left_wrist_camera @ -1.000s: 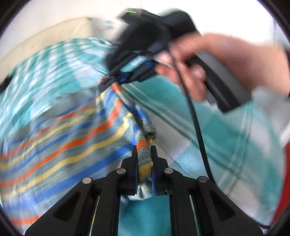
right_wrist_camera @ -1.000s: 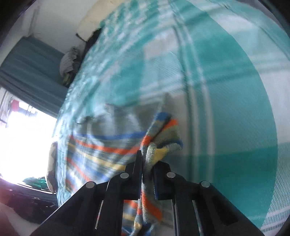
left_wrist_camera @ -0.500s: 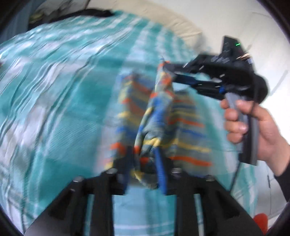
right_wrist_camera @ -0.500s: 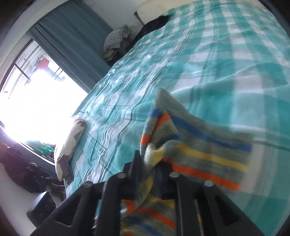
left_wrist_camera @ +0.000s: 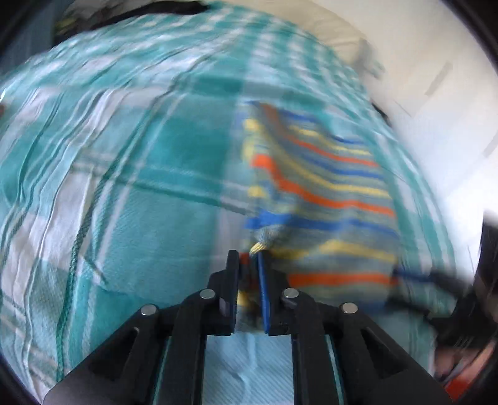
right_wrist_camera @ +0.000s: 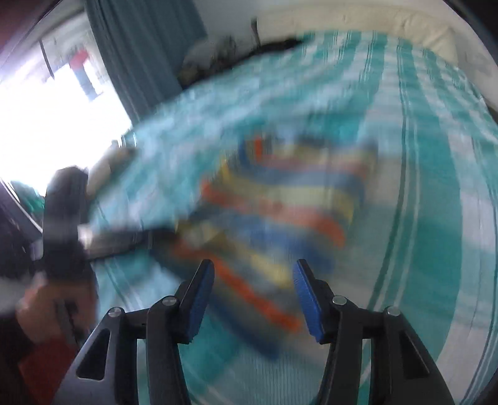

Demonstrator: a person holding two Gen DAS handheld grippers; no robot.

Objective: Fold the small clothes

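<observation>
A small striped garment (left_wrist_camera: 320, 199) in blue, orange, yellow and grey lies folded on the teal checked bedspread (left_wrist_camera: 124, 174). My left gripper (left_wrist_camera: 249, 264) is shut on the garment's near left corner. In the right wrist view the garment (right_wrist_camera: 280, 212) is blurred and lies flat ahead of my right gripper (right_wrist_camera: 253, 275), which is open and empty just above its near edge. The left gripper and the hand on it show blurred at the left of the right wrist view (right_wrist_camera: 65, 218).
A cream pillow or headboard edge (right_wrist_camera: 414, 28) runs along the far side of the bed. Teal curtains (right_wrist_camera: 140, 46) and a bright window (right_wrist_camera: 46, 124) stand to the left. Dark clothes (left_wrist_camera: 149, 9) lie at the bed's far end.
The garment went from held up between both grippers to lying flat on the bed. My right gripper opened and let go of it. My left gripper still pinches its corner.
</observation>
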